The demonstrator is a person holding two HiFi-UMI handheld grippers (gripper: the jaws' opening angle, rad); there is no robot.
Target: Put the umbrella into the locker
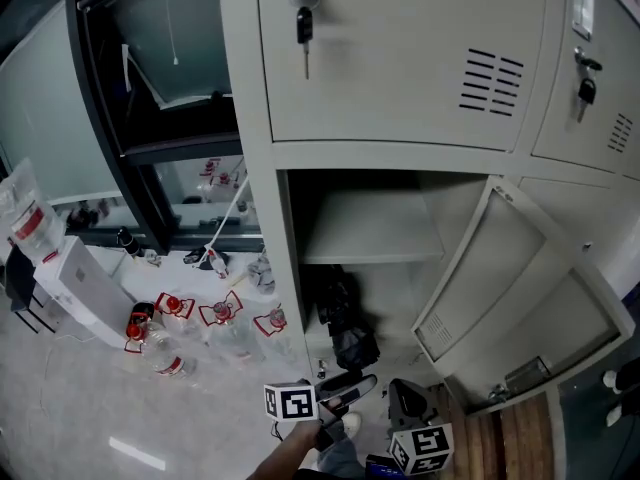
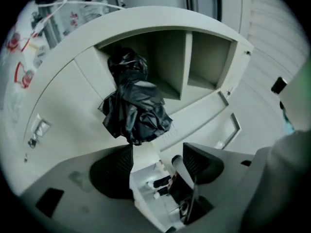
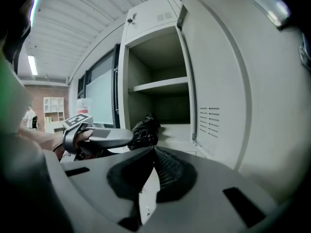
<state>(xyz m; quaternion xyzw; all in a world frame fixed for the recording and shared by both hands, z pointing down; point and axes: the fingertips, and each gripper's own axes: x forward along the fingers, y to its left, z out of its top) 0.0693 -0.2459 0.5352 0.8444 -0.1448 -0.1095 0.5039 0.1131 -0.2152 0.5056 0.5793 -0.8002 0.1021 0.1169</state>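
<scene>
The black umbrella [image 2: 136,108] lies in the bottom part of the open locker [image 1: 287,268], under the shelf [image 1: 370,230]. It looks bunched up, and one end seems to poke out over the locker's front edge. The left hand-held gripper [image 2: 158,157] is just in front of the locker, right by that end. Its jaws are wide apart and hold nothing. The right hand-held gripper [image 3: 152,155] is in front of the locker too, closer to the open door [image 1: 520,303]. Its jaws are pressed together and hold nothing.

I think the job is almost done. The step now is to get the whole umbrella inside. A good way is to push the loose end deeper into the locker with the left one. Go slowly, so the soft cloth does not catch on the edge. Push low and toward the back of the locker. Shut the door only when nothing sticks out, or the cloth may get pinched.
</scene>
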